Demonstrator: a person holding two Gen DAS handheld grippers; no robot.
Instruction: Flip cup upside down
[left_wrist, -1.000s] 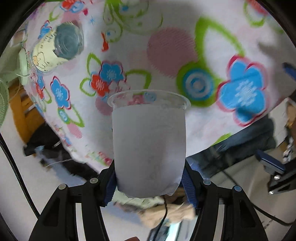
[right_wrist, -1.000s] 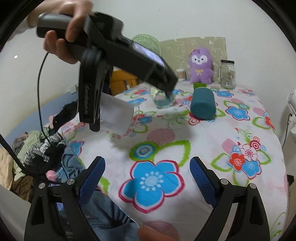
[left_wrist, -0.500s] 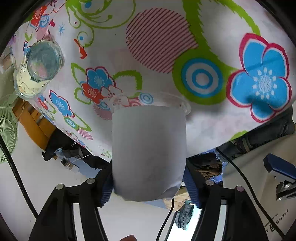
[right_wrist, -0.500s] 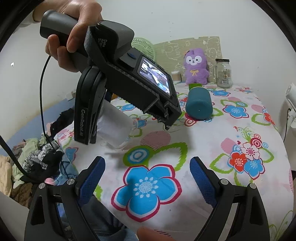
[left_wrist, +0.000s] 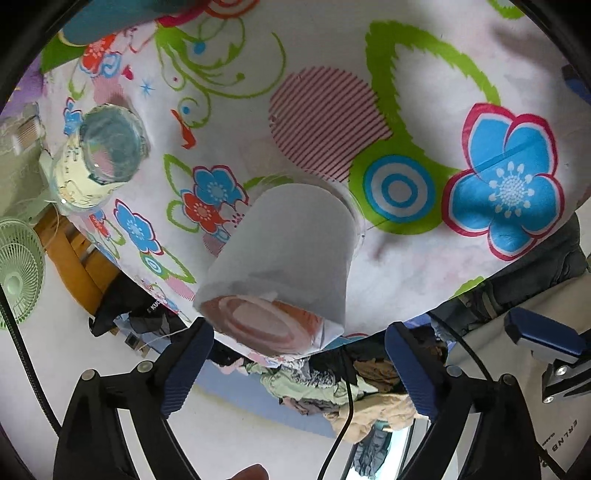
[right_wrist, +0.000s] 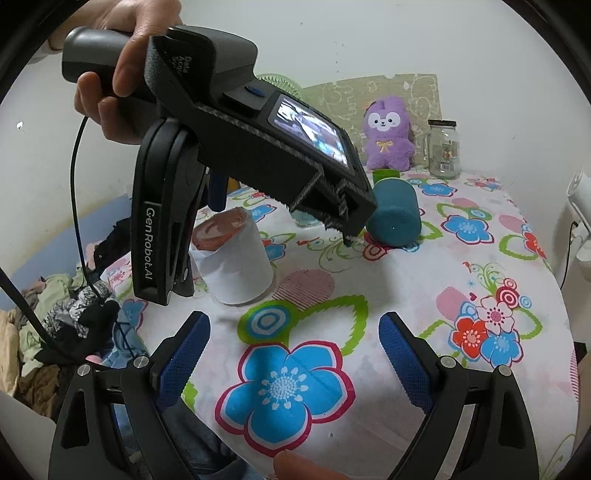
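The frosted white plastic cup (left_wrist: 284, 254) stands upside down on the flowered tablecloth (left_wrist: 406, 92), rim on the cloth and pinkish base up. It also shows in the right wrist view (right_wrist: 236, 262). My left gripper (left_wrist: 295, 362) is open, its blue pads apart on either side of the cup's base, not touching it. In the right wrist view the left gripper (right_wrist: 207, 199) hangs over the cup from above. My right gripper (right_wrist: 293, 354) is open and empty, low over the table's near edge.
A teal cup (right_wrist: 395, 218) lies on its side behind. A glass cup (left_wrist: 110, 147) stands at the table's left edge. A purple plush (right_wrist: 386, 133) and a glass jar (right_wrist: 443, 147) stand at the back. Clothes (right_wrist: 55, 314) lie on the floor left.
The left gripper has set the inverted cup down on the cloth and opened, letting it go. The right gripper has barely moved.
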